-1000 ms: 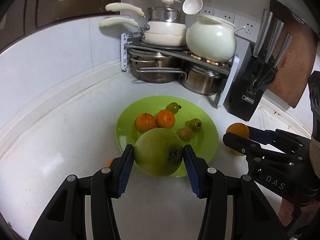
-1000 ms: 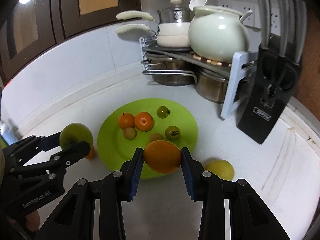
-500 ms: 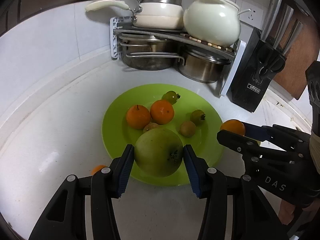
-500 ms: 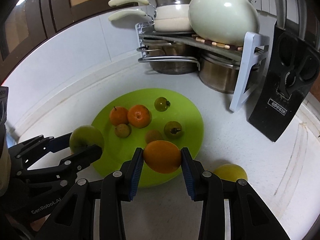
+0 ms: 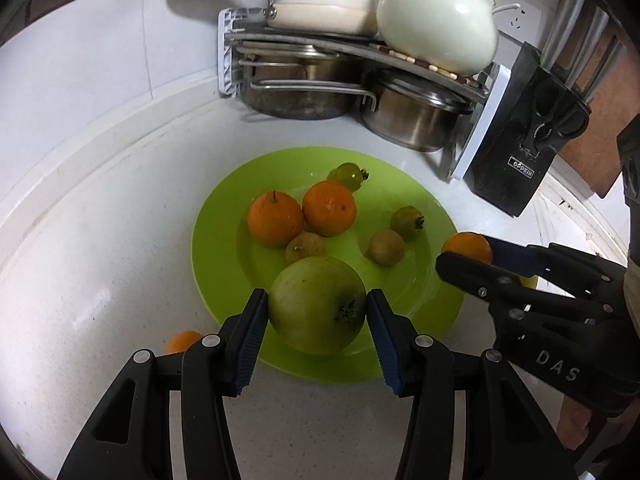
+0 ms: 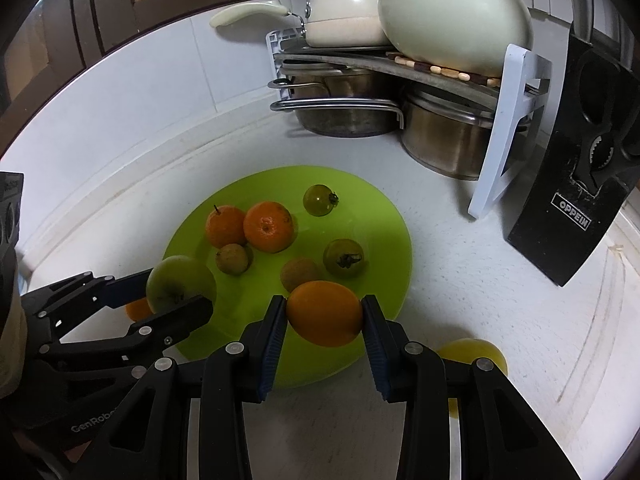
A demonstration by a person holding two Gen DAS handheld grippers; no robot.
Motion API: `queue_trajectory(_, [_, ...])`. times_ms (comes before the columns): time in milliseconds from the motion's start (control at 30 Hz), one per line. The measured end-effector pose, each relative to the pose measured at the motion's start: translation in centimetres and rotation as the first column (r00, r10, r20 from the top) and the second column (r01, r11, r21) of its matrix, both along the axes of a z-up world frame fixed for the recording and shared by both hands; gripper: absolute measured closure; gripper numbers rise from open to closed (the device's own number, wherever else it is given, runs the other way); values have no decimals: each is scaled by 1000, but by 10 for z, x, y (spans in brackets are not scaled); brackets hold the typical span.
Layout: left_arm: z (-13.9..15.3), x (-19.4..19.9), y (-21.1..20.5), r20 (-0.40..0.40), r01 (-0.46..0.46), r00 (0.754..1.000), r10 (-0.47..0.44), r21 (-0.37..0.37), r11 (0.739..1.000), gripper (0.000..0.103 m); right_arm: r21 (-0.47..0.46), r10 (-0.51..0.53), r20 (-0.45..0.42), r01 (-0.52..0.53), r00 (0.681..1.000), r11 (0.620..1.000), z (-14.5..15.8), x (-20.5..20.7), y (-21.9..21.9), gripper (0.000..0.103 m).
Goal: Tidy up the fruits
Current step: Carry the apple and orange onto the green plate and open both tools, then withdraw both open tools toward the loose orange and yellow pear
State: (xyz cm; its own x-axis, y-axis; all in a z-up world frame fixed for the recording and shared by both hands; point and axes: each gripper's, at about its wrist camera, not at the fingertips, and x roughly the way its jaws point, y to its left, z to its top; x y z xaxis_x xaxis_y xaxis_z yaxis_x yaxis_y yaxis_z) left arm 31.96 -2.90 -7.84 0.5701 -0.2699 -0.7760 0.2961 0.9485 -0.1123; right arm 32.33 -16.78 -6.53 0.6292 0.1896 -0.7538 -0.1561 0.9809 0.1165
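My left gripper is shut on a green apple, held over the near edge of the green plate. My right gripper is shut on an orange, held over the plate's near right edge. The plate holds two tangerines, two green tomatoes and two small brown fruits. In the right wrist view the left gripper and its apple show at the left. In the left wrist view the right gripper and its orange show at the right.
A small orange fruit lies on the counter left of the plate. A yellow fruit lies on the counter right of it. A rack with steel pots, a cream pan and a white pot stands behind. A black knife block stands back right.
Both grippers have moved forward and lower over the plate, each still holding its fruit. The plate and rack look nearer.
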Motion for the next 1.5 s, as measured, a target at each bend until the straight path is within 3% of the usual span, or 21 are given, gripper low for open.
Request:
queue_trajectory(167, [7, -4, 3, 42, -13, 999, 13, 0, 1000, 52, -16, -19, 13, 19, 1000, 1000, 3, -2, -2, 54])
queue_trajectory(667, [42, -43, 13, 163, -71, 984, 69, 9, 997, 41, 1, -63, 73, 63, 995, 998, 29, -36, -18, 54])
queue_trajectory(767, [50, -50, 16, 183, -84, 980, 82, 7, 996, 41, 4, -86, 95, 86, 992, 996, 35, -44, -22, 47])
queue_trajectory(933, [67, -61, 21, 225, -113, 968, 112, -8, 994, 36, 0, -116, 138, 117, 984, 993, 46, -55, -25, 47])
queue_trajectory(1000, [70, -64, 23, 236, -127, 964, 126, -12, 992, 32, 1, -136, 159, 138, 978, 990, 50, -59, -26, 42])
queue_trajectory(1233, [71, -72, 34, 253, -217, 943, 216, -24, 976, 27, 20, -253, 207, 255, 945, 967, 53, -67, -37, 37])
queue_trajectory(1500, [58, -78, 43, 288, -332, 907, 309, 34, 943, 19, 21, -351, 187, 353, 918, 935, 42, -66, -48, 30])
